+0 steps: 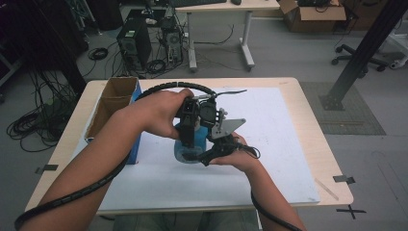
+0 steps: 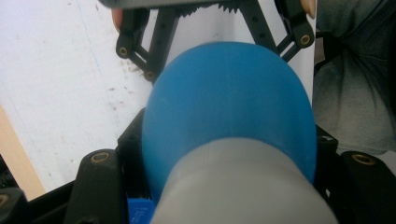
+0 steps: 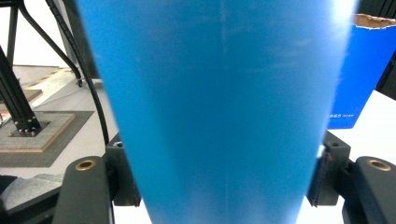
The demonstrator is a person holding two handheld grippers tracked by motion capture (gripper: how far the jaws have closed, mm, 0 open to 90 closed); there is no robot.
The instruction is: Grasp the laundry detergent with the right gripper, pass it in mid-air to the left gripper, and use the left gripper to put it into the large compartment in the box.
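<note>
A blue bottle-like thing [image 1: 183,134] with a pale grey end [image 2: 243,186] stands over the white mat [image 1: 269,144] at the table's middle. My left gripper [image 1: 188,137] comes down on it from above. In the left gripper view its jaws [image 2: 229,154] are shut on the thing, close to the grey end. My right gripper [image 1: 196,155] reaches in from the right, low on the thing. In the right gripper view the blue body [image 3: 219,93] fills the gap between the jaws [image 3: 219,182]; whether the pads press on it I cannot tell.
An open cardboard box [image 1: 113,103] with blue sides [image 3: 359,70] stands at the table's left, close to my left forearm. The wooden table edge [image 1: 317,120] runs on the right. Computer towers, cables and a desk are on the floor beyond.
</note>
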